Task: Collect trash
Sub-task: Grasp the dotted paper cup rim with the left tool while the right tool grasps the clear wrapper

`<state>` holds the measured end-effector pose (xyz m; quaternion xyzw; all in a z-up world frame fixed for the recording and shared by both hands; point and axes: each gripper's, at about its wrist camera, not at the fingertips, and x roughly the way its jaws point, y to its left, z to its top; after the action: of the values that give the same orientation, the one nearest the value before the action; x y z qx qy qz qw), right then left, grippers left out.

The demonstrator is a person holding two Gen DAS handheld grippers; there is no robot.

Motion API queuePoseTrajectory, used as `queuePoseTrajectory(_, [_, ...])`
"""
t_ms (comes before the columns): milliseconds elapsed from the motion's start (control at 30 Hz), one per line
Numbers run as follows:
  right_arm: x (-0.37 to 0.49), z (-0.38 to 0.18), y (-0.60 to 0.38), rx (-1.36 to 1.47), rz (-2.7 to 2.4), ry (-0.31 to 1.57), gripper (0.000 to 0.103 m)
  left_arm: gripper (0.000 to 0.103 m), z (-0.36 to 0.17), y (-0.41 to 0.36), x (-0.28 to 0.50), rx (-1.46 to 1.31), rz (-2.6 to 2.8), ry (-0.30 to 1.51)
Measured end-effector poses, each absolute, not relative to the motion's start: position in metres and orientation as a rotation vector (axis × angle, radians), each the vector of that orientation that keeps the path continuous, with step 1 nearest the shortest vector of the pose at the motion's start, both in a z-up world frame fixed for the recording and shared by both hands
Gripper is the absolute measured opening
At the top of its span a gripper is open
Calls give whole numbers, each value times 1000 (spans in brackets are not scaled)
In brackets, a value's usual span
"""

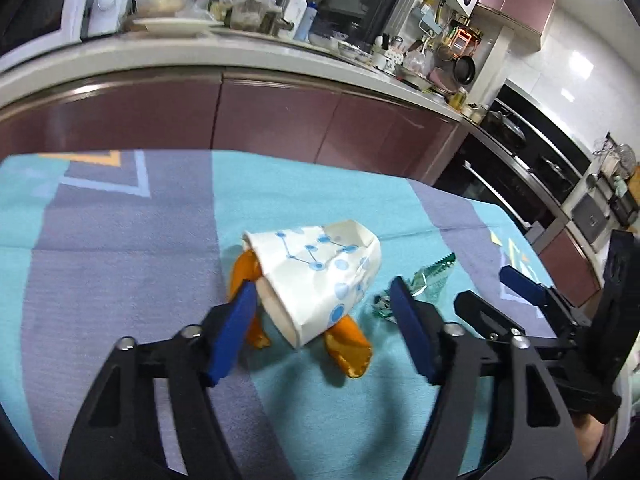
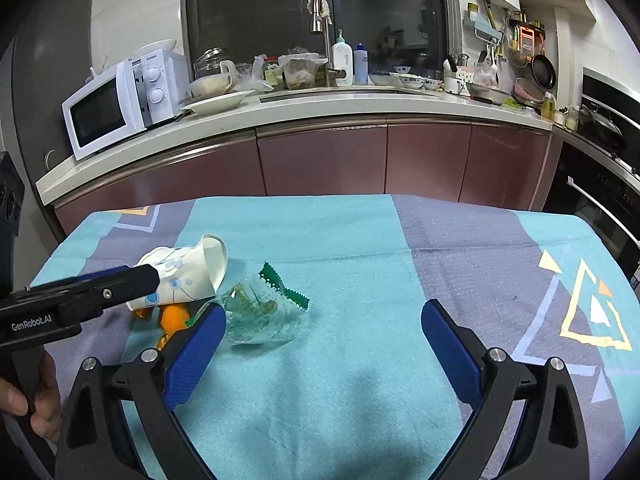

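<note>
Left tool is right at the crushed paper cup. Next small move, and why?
Probably ease the left tool slightly forward and close on the paper cup. The cup lies on its side between the blue pads, which don't visibly press it yet. It rests on orange wrappers, so a gentle close should lift the cup alone.

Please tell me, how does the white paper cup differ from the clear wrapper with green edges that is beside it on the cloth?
The paper cup is opaque white with blue dots and lines; the clear wrapper is see-through with green zigzag edges. The cup lies on its side, dented but still hollow; the wrapper is crumpled low on the cloth. The cup sits between the left gripper's fingers; the wrapper lies just ahead of the right gripper's left finger, not between its jaws. Both rest on the blue patterned tablecloth.
</note>
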<state>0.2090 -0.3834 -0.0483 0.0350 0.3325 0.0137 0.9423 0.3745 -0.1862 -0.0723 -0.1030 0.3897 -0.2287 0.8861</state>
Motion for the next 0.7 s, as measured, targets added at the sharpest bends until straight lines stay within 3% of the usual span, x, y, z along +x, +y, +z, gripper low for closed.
queuePoseTrajectory(167, [212,-50,-386,72,27,680,94,51,-84,-184,384,-280,-506,829])
queuePoseTrajectory(233, [216,-52,-386,73,35,688,90,32,-88,-183,389,-289,-506,831])
queuePoseTrajectory(333, [222,-55,-385,78,56,704,87,31,-93,-181,396,-316,-514,830])
queuePoseTrajectory(467, [230,-54,-382,93,95,709,84,21,-90,-182,399,-326,-544,801])
queuePoseTrajectory(567, [238,-57,-378,101,128,728,72,12,-89,-183,402,-347,-587,796])
queuePoseTrajectory(633, [245,-61,-376,112,144,751,57,4,-88,-185,404,-354,-608,788])
queuePoseTrajectory(700, [249,-63,-375,131,169,765,53,4,-89,-188,405,-352,-616,785])
